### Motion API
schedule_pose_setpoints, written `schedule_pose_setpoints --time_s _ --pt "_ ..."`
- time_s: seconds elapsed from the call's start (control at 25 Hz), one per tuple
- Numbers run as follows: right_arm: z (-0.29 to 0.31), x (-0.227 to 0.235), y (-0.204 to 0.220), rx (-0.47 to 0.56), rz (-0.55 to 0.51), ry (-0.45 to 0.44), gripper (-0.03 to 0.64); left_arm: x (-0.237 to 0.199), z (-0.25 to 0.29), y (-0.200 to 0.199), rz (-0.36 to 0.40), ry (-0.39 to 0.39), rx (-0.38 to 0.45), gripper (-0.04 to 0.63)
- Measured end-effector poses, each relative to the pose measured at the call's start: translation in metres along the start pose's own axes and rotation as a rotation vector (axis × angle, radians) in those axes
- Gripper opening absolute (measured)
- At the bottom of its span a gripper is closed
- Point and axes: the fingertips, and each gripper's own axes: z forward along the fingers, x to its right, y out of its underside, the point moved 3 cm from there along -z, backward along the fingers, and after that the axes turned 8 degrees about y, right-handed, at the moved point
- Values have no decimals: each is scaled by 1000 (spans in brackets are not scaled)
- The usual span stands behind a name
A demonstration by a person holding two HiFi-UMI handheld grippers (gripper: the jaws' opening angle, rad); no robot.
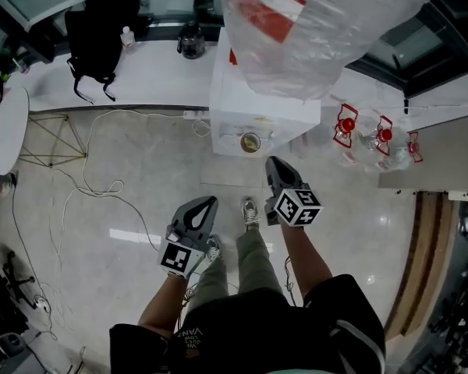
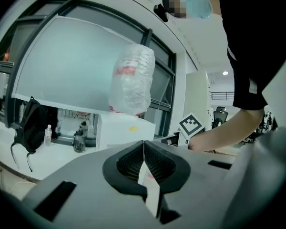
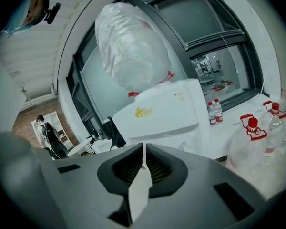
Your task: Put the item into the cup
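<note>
A small round cup [image 1: 250,142] with a brownish inside stands on the ledge of the white water dispenser [image 1: 235,104], seen from above. My right gripper [image 1: 274,164] points at the dispenser just below and right of the cup, shut and holding nothing. My left gripper [image 1: 207,202] hangs lower and to the left, over the floor, also shut and holding nothing. In the left gripper view the left gripper [image 2: 143,142] faces the dispenser [image 2: 121,128]. The right gripper [image 3: 144,146] faces it too, in the right gripper view. I see no loose item.
A large clear water bottle [image 1: 312,29] tops the dispenser. Several empty bottles with red handles [image 1: 374,137] lie to its right. A black backpack [image 1: 97,33] and a dark jug [image 1: 191,41] sit on the white counter. Cables [image 1: 86,185] trail across the floor; a round white table [image 1: 8,127] is at left.
</note>
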Motion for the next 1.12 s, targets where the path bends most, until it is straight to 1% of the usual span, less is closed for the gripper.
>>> schedule_pose_setpoints --time_s 0.12,0.32,0.68,0.92,1.12 --pt "-33 -8 -12 44 -5 -18 54 15 -5 -11 32 15 8 20" --pt "-89 -31 -24 89 -7 -48 54 39 -24 -32 63 37 20 20" --pt "-178 -65 -42 175 -20 -70 54 75 -60 -70 96 52 61 20" --pt "-228 -82 -48 234 -16 -61 54 95 -82 -91 122 65 81 20" --pt "-254 -86 -46 254 -55 -37 54 105 -95 -99 153 77 88 20"
